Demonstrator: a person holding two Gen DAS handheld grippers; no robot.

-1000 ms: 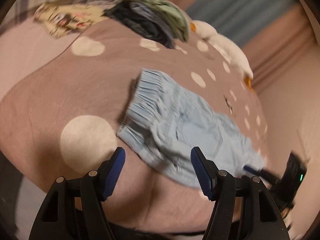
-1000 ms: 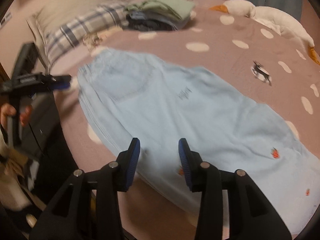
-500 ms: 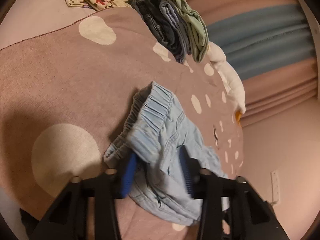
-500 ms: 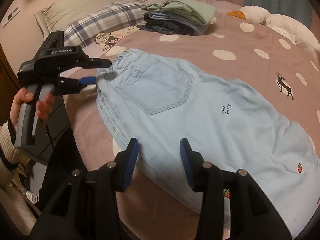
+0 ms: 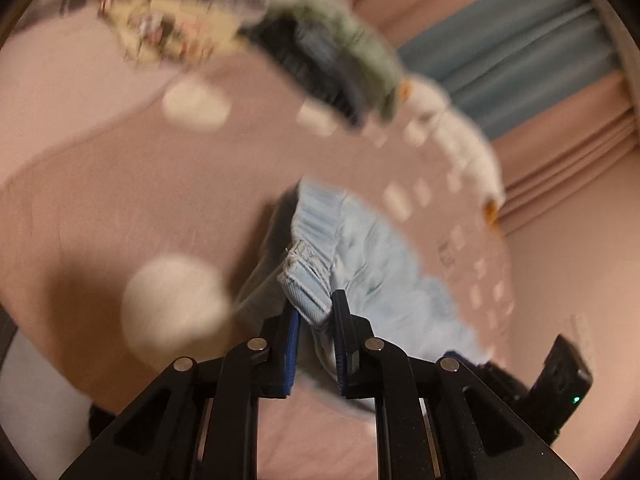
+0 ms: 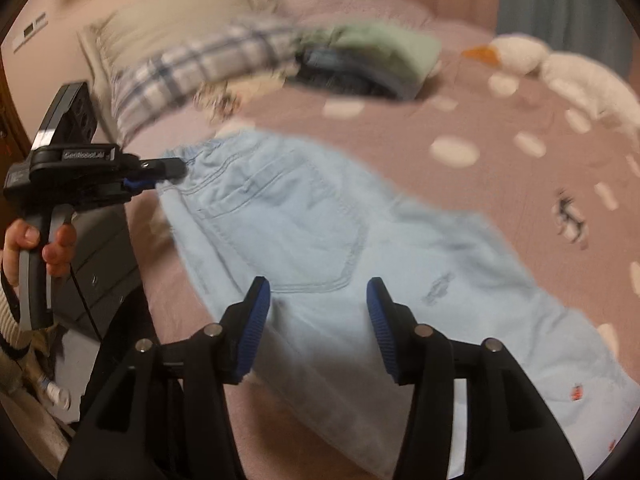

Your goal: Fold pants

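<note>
The left gripper [image 5: 314, 316] is clamped on the waistband corner of the pants [image 6: 320, 240]; in the left wrist view the blue pads pinch a folded bit of the pale denim band, which stands up between them. From the right wrist view the same gripper [image 6: 160, 176] reaches in level from the left edge, its fingers lying sideways at the gathered waistband; the person's hand [image 6: 36, 248] wraps the upright handle below it, fingers curled round the grip, with a ribbed sleeve cuff [image 6: 8, 320] at the wrist.

The right gripper [image 6: 318, 320] points downward over the near edge of the pants, just below the back pocket [image 6: 296, 232]; its jaws are opening, and the cloth lies under them while the pads press on nothing. In the left wrist view part of this gripper's black body shows at the lower right, with a small green light on it.

The pants lie spread flat on a pink bedspread [image 6: 500, 112] with pale dots, waistband to the left and the legs running off to the lower right; beyond them sit a stack of folded clothes [image 6: 368, 60], a plaid pillow [image 6: 192, 72] and a white plush goose [image 6: 560, 72]; both views are blurred.
</note>
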